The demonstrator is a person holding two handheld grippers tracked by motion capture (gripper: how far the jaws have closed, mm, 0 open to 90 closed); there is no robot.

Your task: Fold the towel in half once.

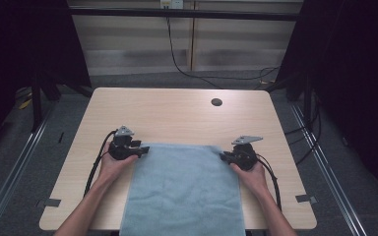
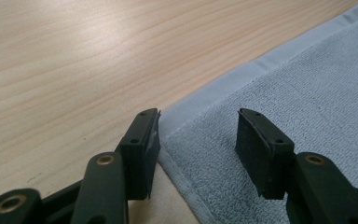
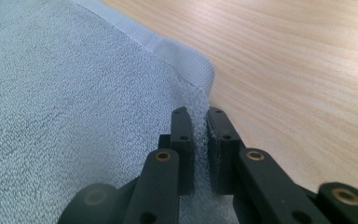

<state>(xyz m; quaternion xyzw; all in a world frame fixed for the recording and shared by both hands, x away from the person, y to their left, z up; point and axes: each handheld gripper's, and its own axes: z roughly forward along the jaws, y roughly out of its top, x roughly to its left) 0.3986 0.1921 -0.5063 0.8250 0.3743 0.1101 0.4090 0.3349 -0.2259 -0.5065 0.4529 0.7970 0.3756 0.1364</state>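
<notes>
Blue towel (image 1: 184, 189): right hand-held gripper (image 3: 200, 126) pinches its corner; left hand-held gripper (image 2: 198, 135), apparently unclamped, straddles the other.

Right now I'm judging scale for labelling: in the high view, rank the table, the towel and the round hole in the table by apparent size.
1. table, largest.
2. towel, which runs off the bottom edge.
3. hole, far smallest.

gripper: right gripper (image 3: 199, 140) rises from the bottom centre, jaws nearly together
grip: a raised fold of the towel (image 3: 65, 102) edge is pinched between them
towel: pale blue, covers the left and upper left
table: wooden table (image 3: 307, 70) fills the right
</notes>
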